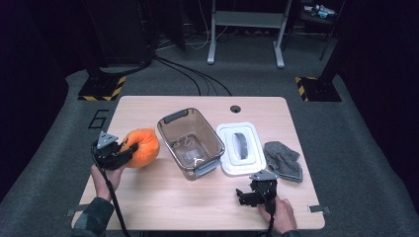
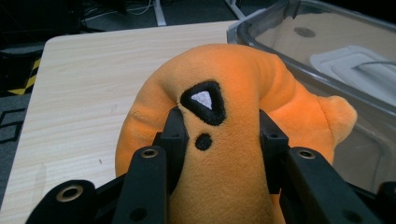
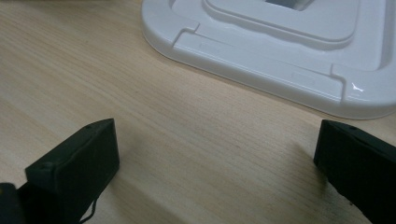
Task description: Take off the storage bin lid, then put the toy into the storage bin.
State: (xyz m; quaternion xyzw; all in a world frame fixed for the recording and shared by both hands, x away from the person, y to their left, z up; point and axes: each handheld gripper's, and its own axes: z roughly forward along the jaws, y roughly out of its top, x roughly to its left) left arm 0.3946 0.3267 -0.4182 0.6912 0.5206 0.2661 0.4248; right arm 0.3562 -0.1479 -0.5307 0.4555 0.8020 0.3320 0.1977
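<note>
The left gripper [image 2: 219, 135] is clamped on an orange plush toy [image 2: 233, 116]. In the left gripper view its two black jaws press into the soft body from both sides, just below an embroidered black triangle with a white centre and a small black dot. In the high view the left gripper [image 1: 121, 150] sits at the left part of the table [image 1: 148, 197], and the plush toy [image 1: 142, 146] projects from the jaws toward the centre. Whether the toy rests on the table or is lifted off it cannot be determined.

The right gripper [image 3: 215, 154] has its jaws spread wide, with bare tabletop between them. In the high view the right gripper [image 1: 254, 193] is near the front edge of the table, right of centre, held by a hand [image 1: 281, 215].

A clear plastic storage box [image 1: 190, 143] with grey latch handles stands open at the table centre, just beside the plush toy on that toy's right. In the left gripper view the box wall [image 2: 327, 70] lies close behind the toy.

A white lid [image 1: 239, 148] with a grey handle lies flat to the right of the box. In the right gripper view the lid rim [image 3: 261, 65] lies just ahead of the spread jaws, not touching them.

A grey cloth [image 1: 284, 160] lies crumpled to the right of the lid, near the right gripper.
</note>
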